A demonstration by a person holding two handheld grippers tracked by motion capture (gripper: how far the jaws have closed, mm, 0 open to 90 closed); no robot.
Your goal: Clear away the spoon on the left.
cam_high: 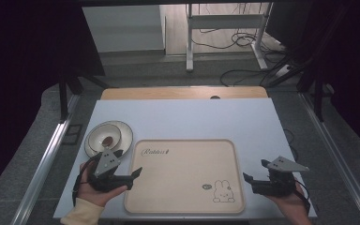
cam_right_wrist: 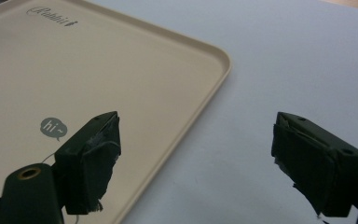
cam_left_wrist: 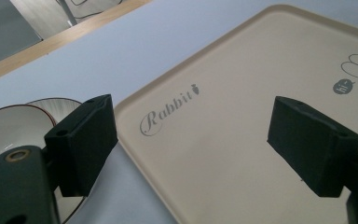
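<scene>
- Left tool (cam_high: pixel 127 172) hovers low at the tray's left edge, jaws spread wide with nothing between them; in the left gripper view one jaw hangs over the bowl side, the other over the tray (cam_left_wrist: pixel 242 116).
- Right tool (cam_high: pixel 254 171) waits off the tray's right edge, jaws likewise wide apart and empty; in the right gripper view one jaw sits above the tray rim (cam_right_wrist: pixel 214 70), the other above the bare surface (cam_right_wrist: pixel 279 60).
- The bowl (cam_high: pixel 104 136) sits in a plate (cam_high: pixel 125 134) just beyond the left tool, at the tray's far-left corner and off the tray, with something small and brown inside.
- The tray itself lies flat and bare apart from its rabbit print (cam_high: pixel 223 191).
- My read: this is the approach, nothing gripped yet.
- Next move, as I judge it: the left tool swings out to the bowl's rim, straddles it with one jaw inside and one outside, then closes before any lift toward the tray.
- Watch the plate underneath; it may drag along.
</scene>
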